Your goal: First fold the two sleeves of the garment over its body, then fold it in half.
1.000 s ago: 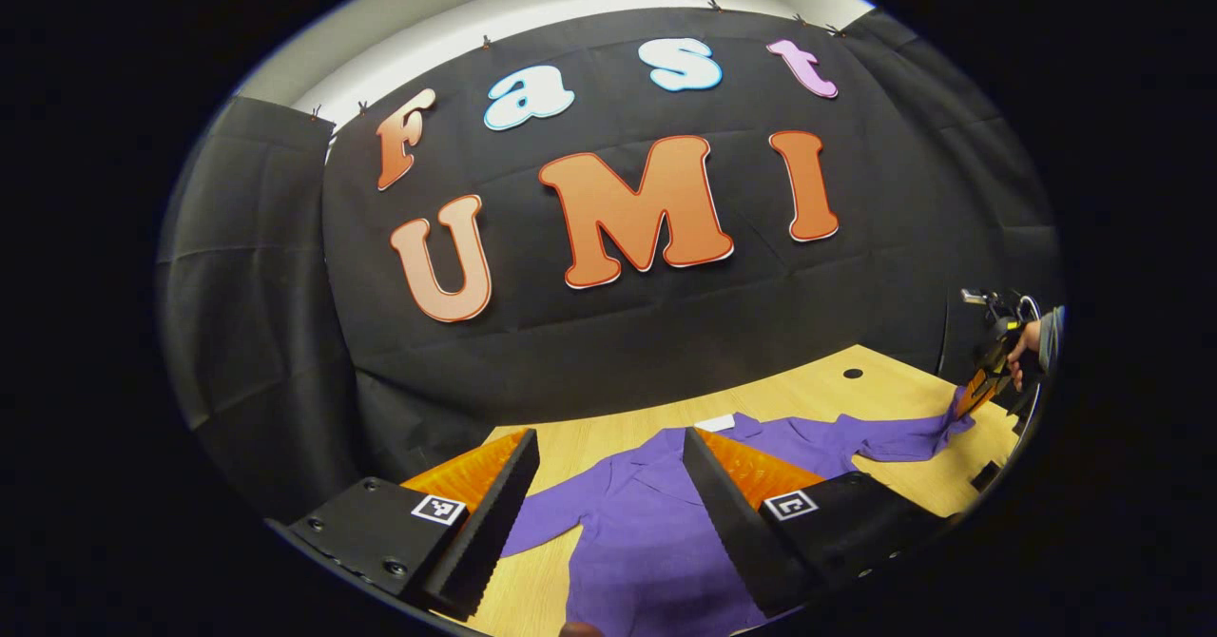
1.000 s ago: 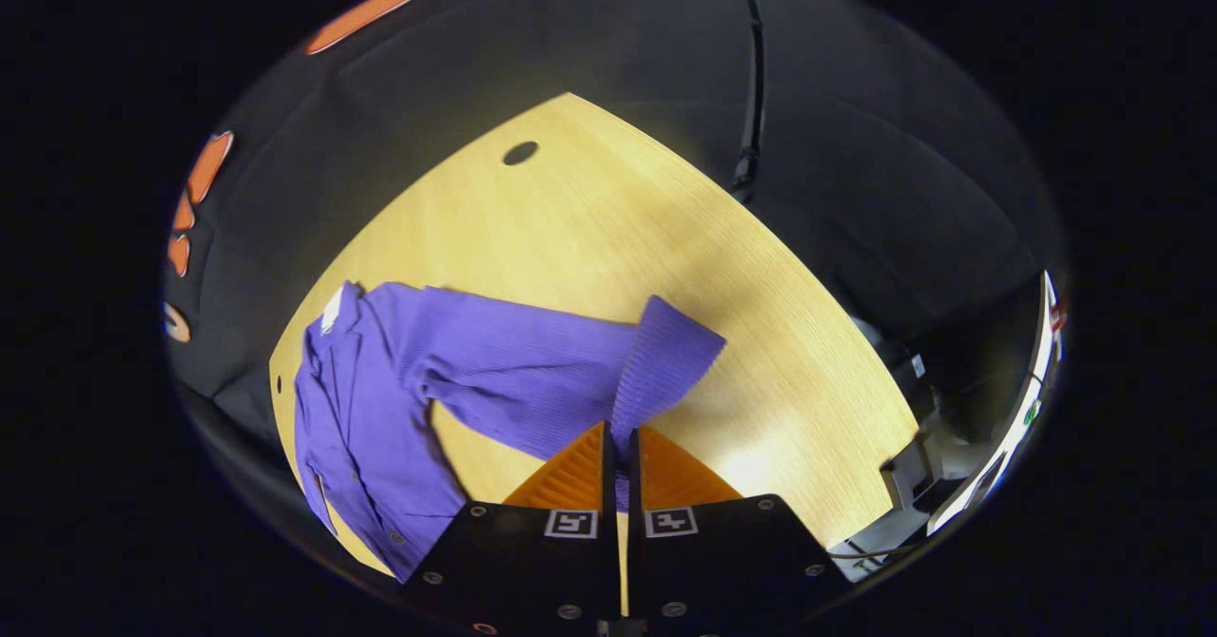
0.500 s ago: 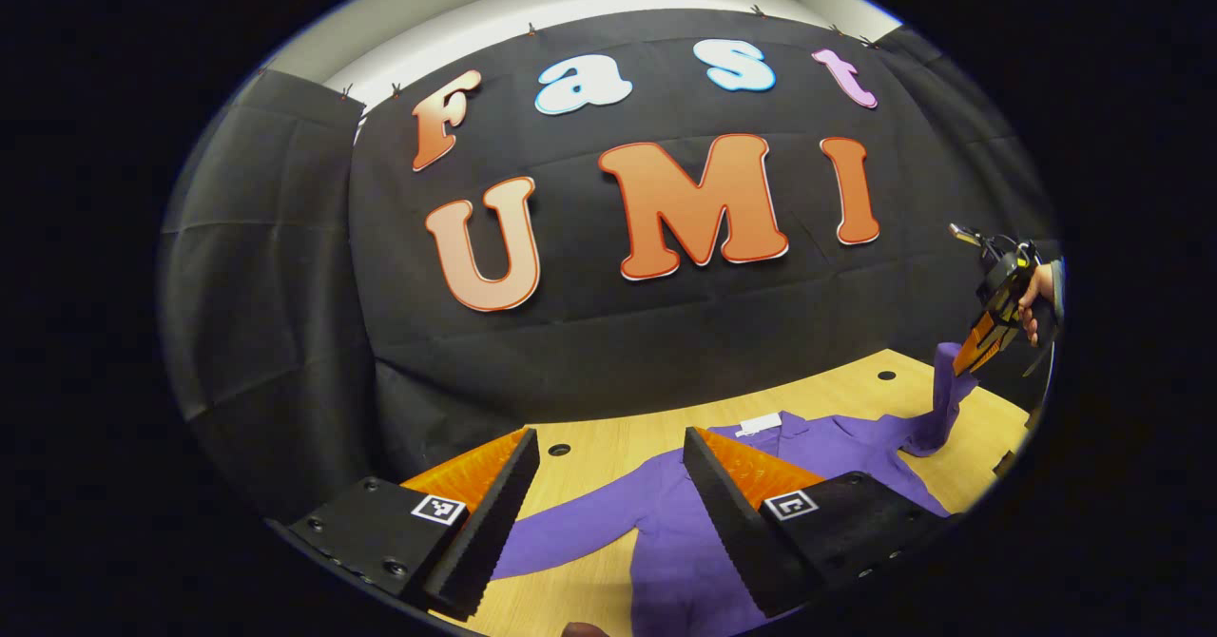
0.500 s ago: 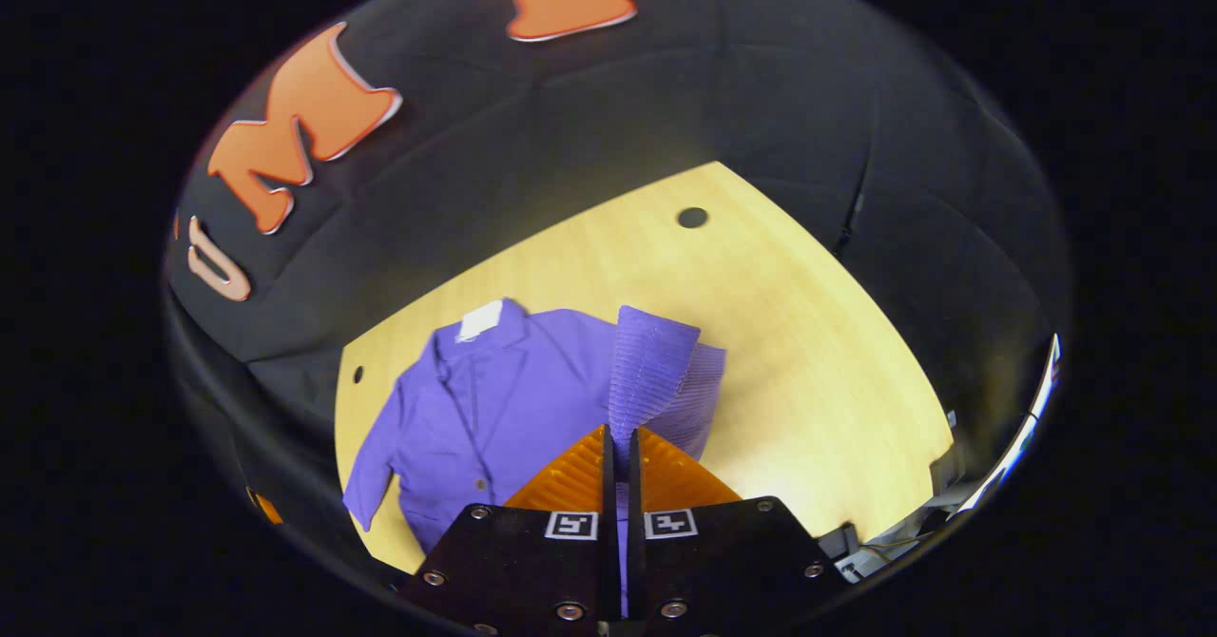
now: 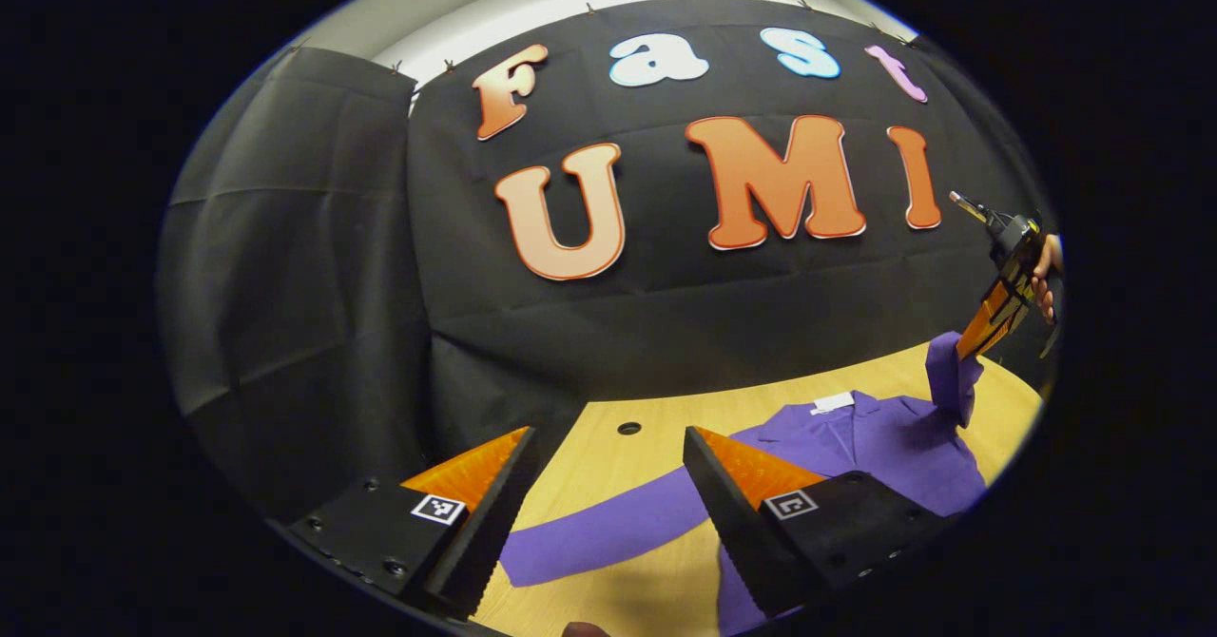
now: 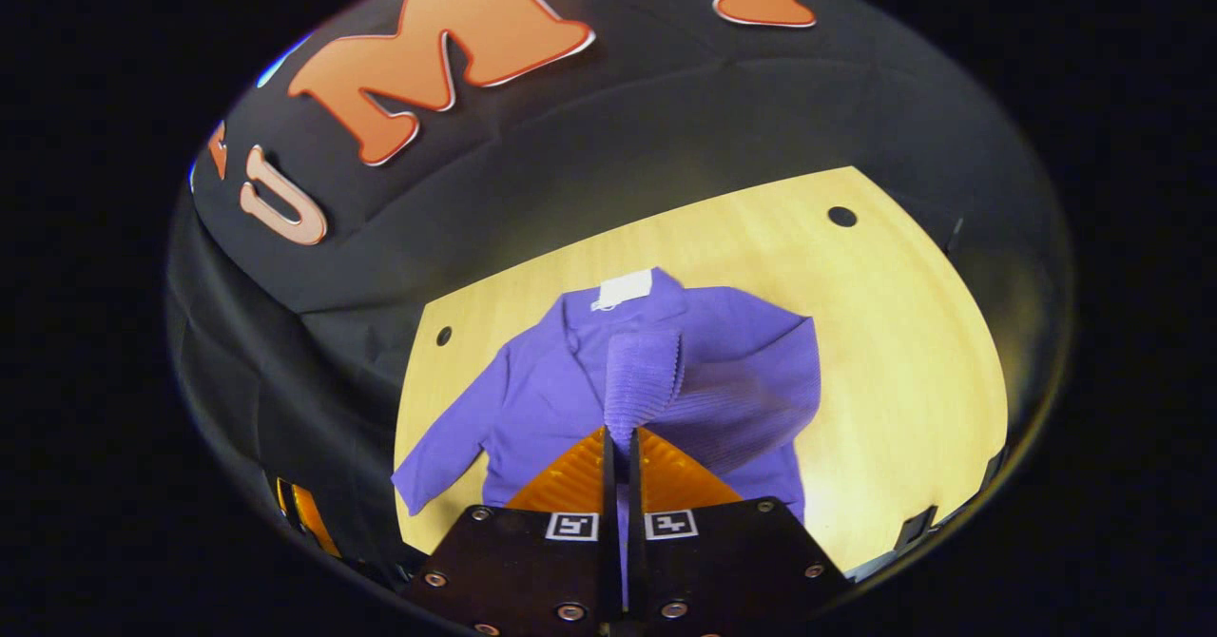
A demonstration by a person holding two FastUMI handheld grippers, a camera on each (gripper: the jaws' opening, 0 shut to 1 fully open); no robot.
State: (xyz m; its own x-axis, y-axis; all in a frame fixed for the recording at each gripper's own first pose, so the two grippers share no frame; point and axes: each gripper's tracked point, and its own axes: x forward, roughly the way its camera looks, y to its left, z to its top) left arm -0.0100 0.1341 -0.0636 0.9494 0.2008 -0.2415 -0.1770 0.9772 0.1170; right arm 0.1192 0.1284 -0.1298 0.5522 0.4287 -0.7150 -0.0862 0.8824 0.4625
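The purple garment (image 6: pixel 570 399) lies face up on the wooden table (image 6: pixel 913 352), collar and white tag toward the booth wall. The right gripper (image 6: pixel 618 447) has its fingers pressed together on the ribbed cuff of one sleeve (image 6: pixel 642 380), which it holds raised above the chest of the garment; the rest of that sleeve drapes across the body below it. In the left gripper view the same cuff (image 5: pixel 951 371) hangs from the right gripper (image 5: pixel 984 333), with a hand (image 5: pixel 1046 276) on its handle at the edge of the picture. The left gripper (image 5: pixel 608 513) is spread wide and holds nothing; it hovers above the other sleeve (image 5: pixel 608 532), which lies stretched out flat on the table, away from the body. Judged from this, the first sleeve fold is in progress but not released, the second sleeve is untouched, and the fold in half has not begun. The hem and lower part of the garment are cut off behind the right gripper's body in its own view and behind the left gripper's finger in the other. How deep the cuff sits between the right gripper's fingers cannot be made out, nor whether the draped sleeve lies smooth.
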